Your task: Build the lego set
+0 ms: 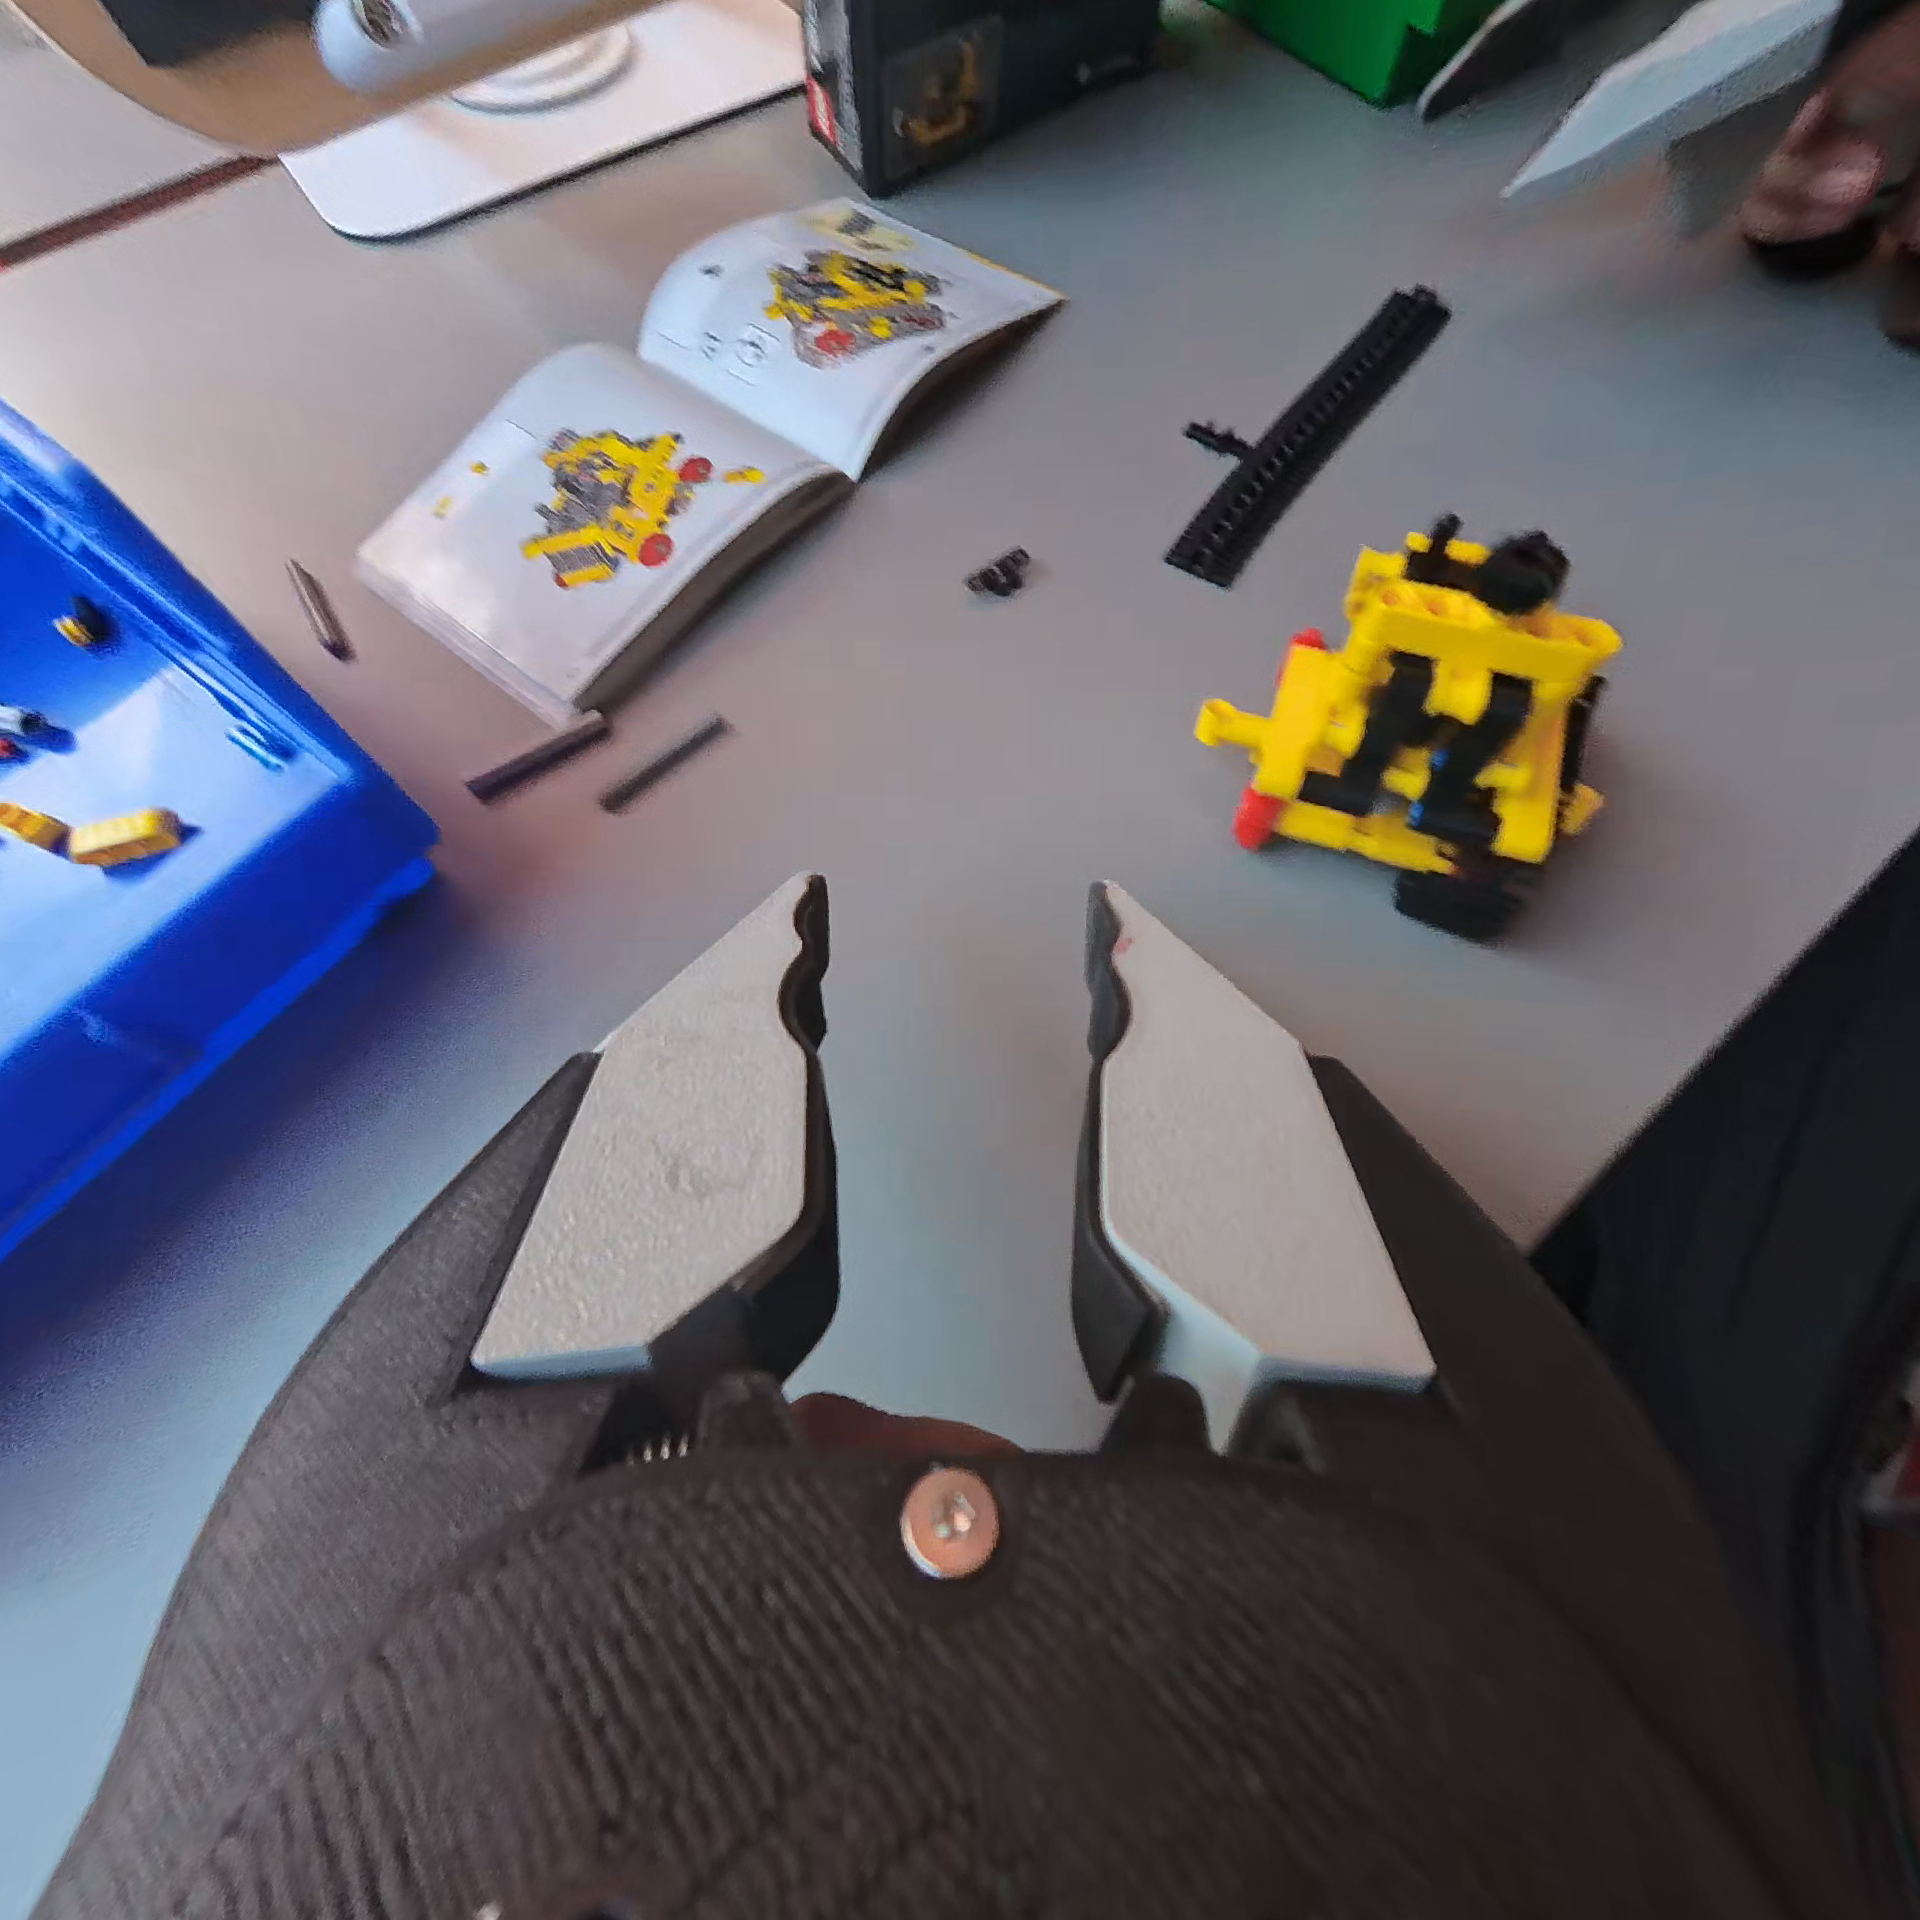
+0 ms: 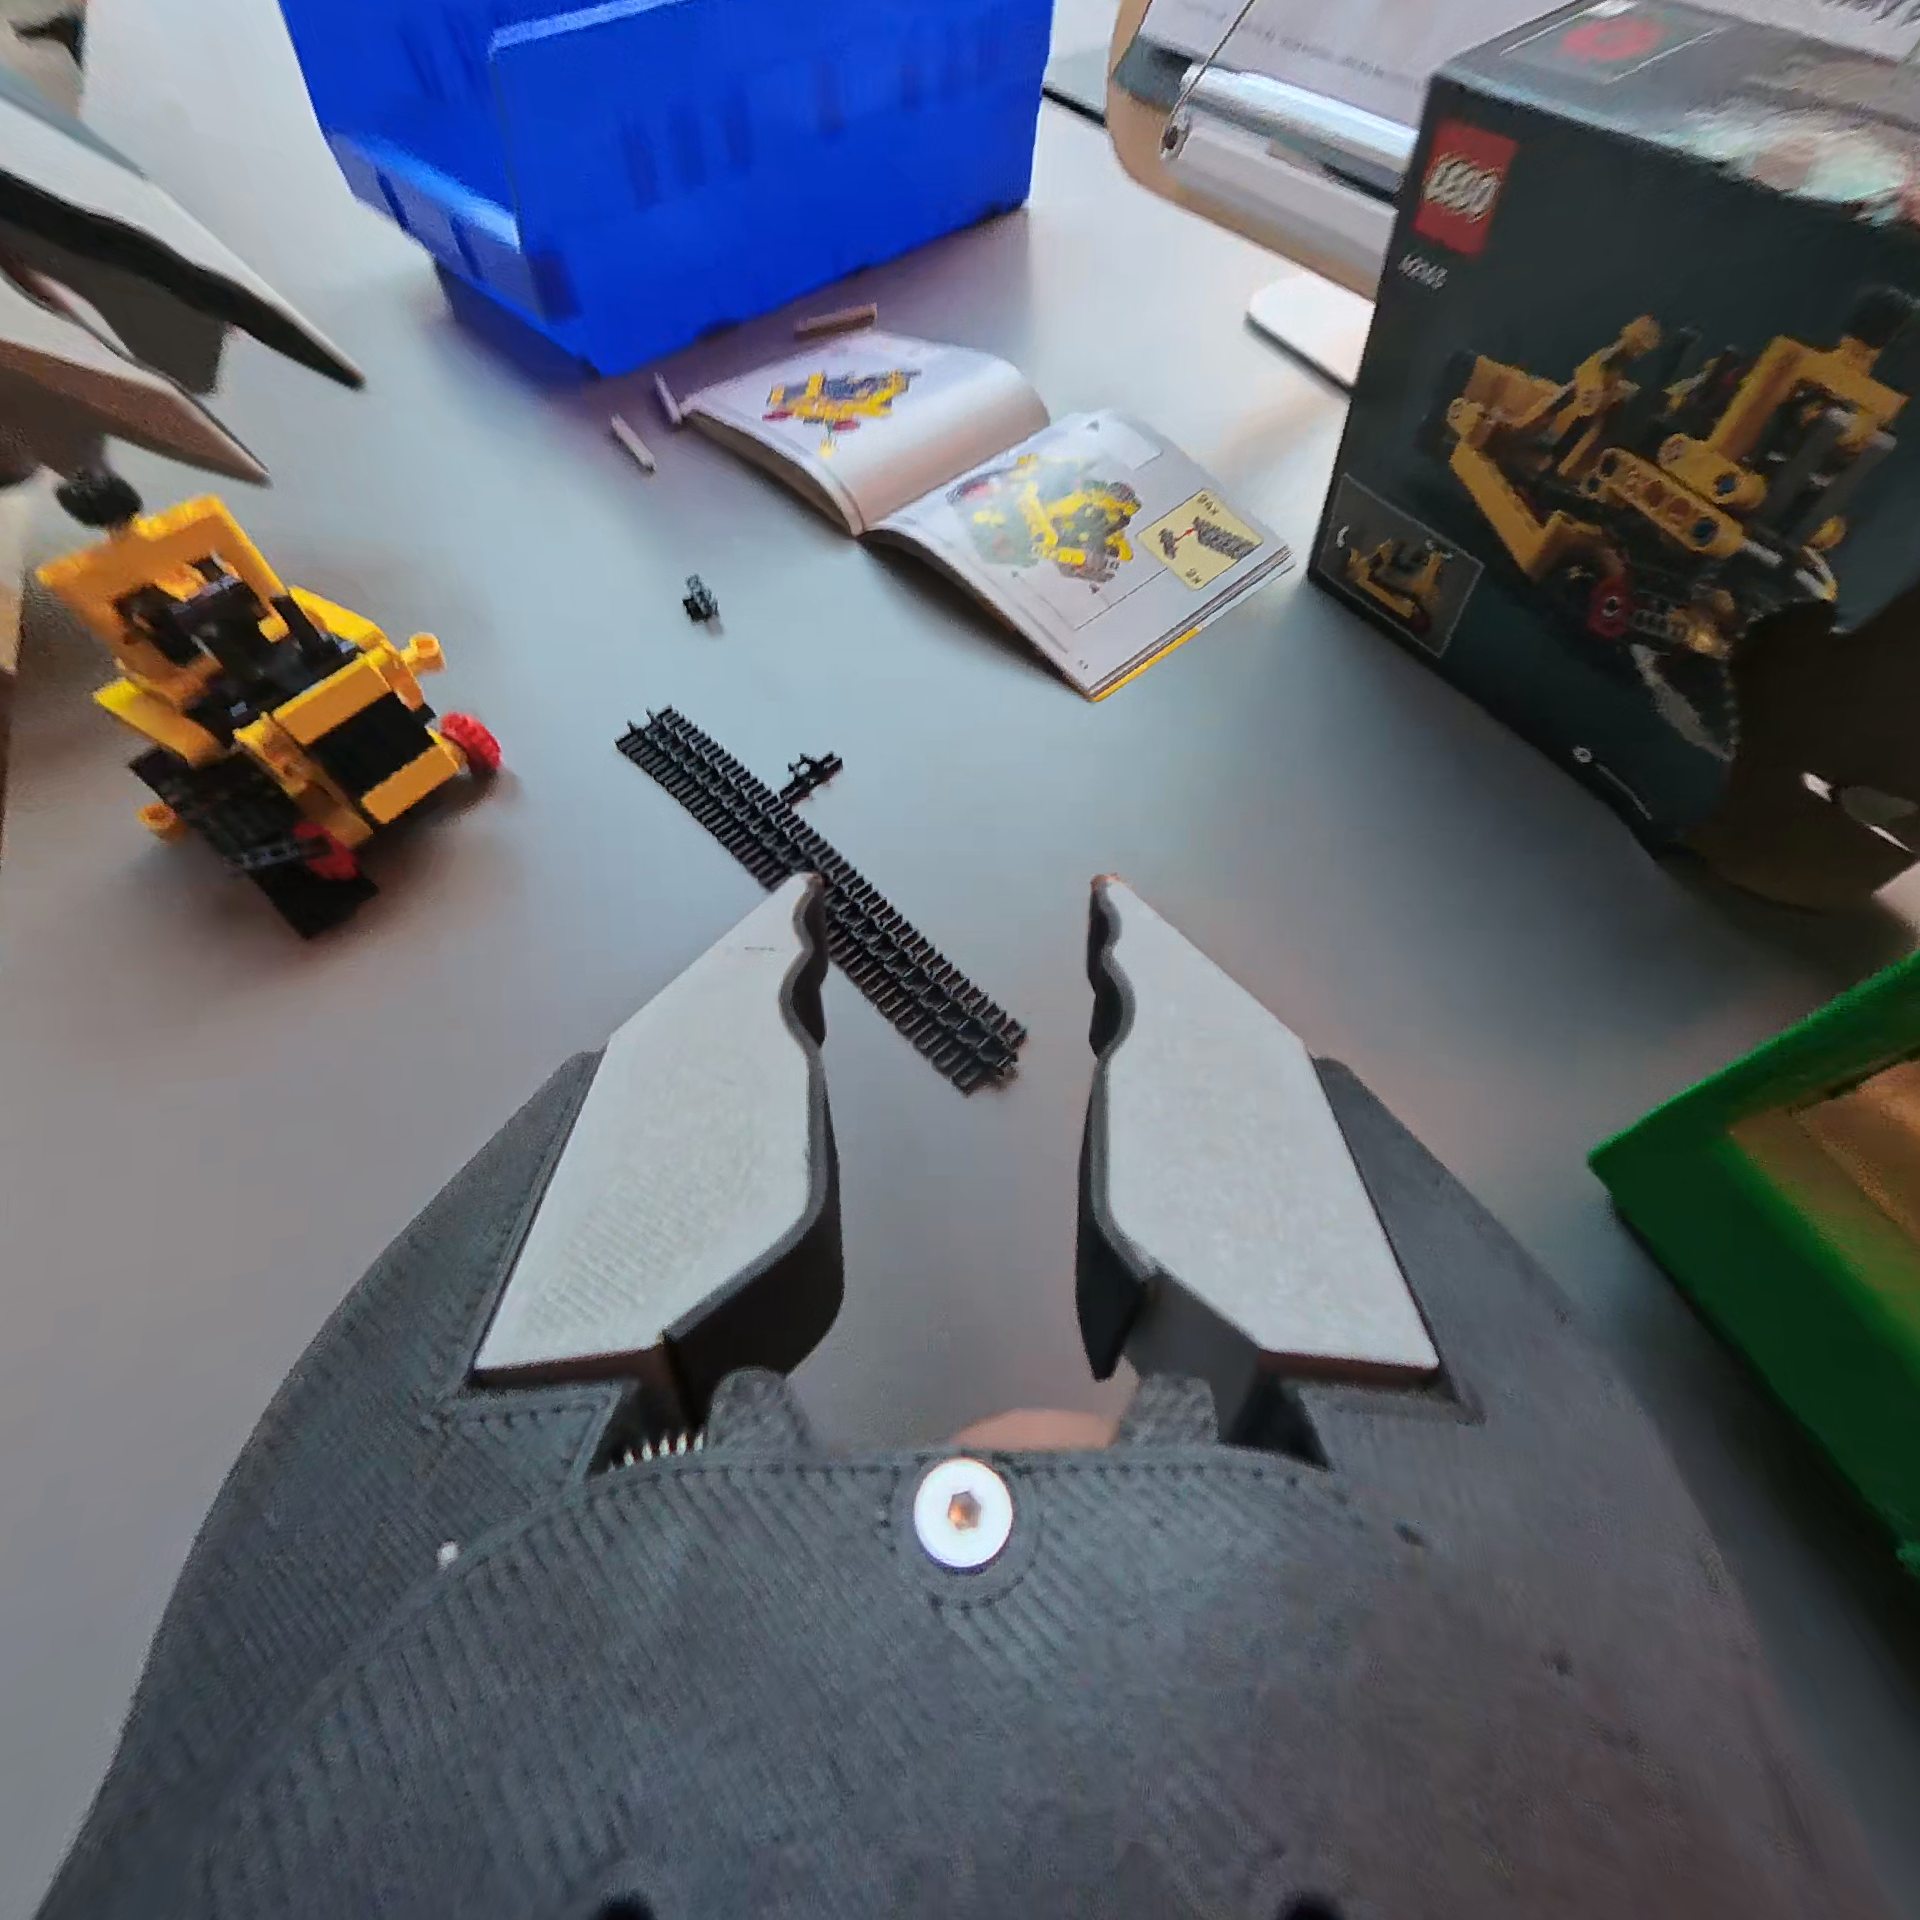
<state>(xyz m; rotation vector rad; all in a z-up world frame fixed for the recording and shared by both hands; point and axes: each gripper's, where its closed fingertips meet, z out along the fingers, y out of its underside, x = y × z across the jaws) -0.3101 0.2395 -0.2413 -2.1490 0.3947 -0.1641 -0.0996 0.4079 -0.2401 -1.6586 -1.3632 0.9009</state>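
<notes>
A partly built yellow and black lego bulldozer [image 1: 1423,717] stands on the grey table [image 1: 935,779], right of my left gripper [image 1: 956,894], which is open and empty above the table. The bulldozer also shows at the left of the right wrist view [image 2: 260,717]. A black track strip [image 2: 821,894] lies flat on the table; my right gripper [image 2: 956,894] is open and empty just above its near end. The strip shows in the left wrist view too [image 1: 1309,436]. A small black piece [image 1: 1000,571] lies between the strip and the open instruction booklet [image 1: 707,447].
A blue parts bin [image 1: 156,831] with loose pieces stands at left. Black axles [image 1: 540,756] lie near the booklet. The lego box [image 2: 1662,436] stands at right, a green bin [image 2: 1787,1226] beside it. A monitor base [image 1: 499,135] is at the back. The table edge [image 1: 1714,1039] runs at right. My left tips are roughly 12 cm from the small black piece [image 1: 1000,571]. Look for it in the right wrist view [image 2: 696,593] too.
</notes>
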